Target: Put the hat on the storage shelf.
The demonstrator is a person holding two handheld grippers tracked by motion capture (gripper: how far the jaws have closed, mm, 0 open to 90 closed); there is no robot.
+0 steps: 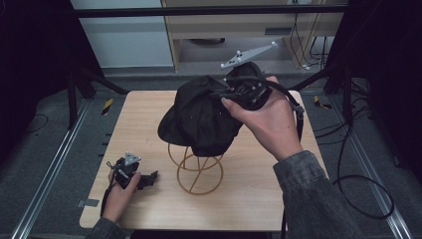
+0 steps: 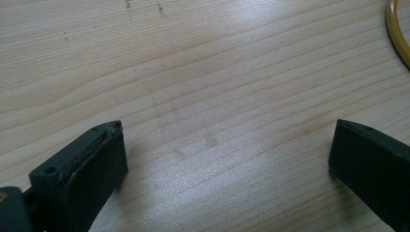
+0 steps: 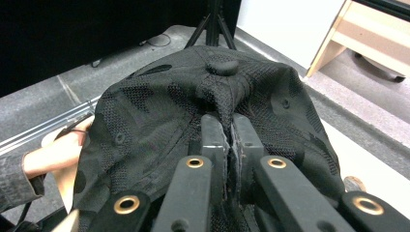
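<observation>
Right gripper view: the right gripper [image 3: 227, 133] is clenched on a pinch of black cap [image 3: 193, 101] fabric, jaws pressed together with a fold of cloth between them, just below the crown button [image 3: 222, 66]. The cap hangs off the jaws, crown toward the camera and away from the hand.

In the high view the right gripper [image 1: 226, 93] holds the cap [image 1: 201, 117] in the air over the middle of the table [image 1: 259, 199]. The cap's lower edge droops onto the top of the yellow wire stand [image 1: 199, 172]; whether it actually rests on the wire or just overlaps it can't be told. The stand lies below and slightly toward the person from the right gripper, so the drop looks mostly downward. The cap's long axis runs roughly from far-right near the jaws to near-left. What looks like the brim points left, but the dark cloth makes this uncertain.

The left gripper [image 1: 145, 180] sits low at the near-left of the table, jaws pointing right toward the stand's base ring, near it but not touching. In the left gripper view the left gripper [image 2: 227, 154] is released, jaws spread wide over bare wood, nothing between them, with an arc of the stand's ring [image 2: 397, 34] at the upper right. The right hand has the cap; the left is nearer the base and could steady it.
</observation>
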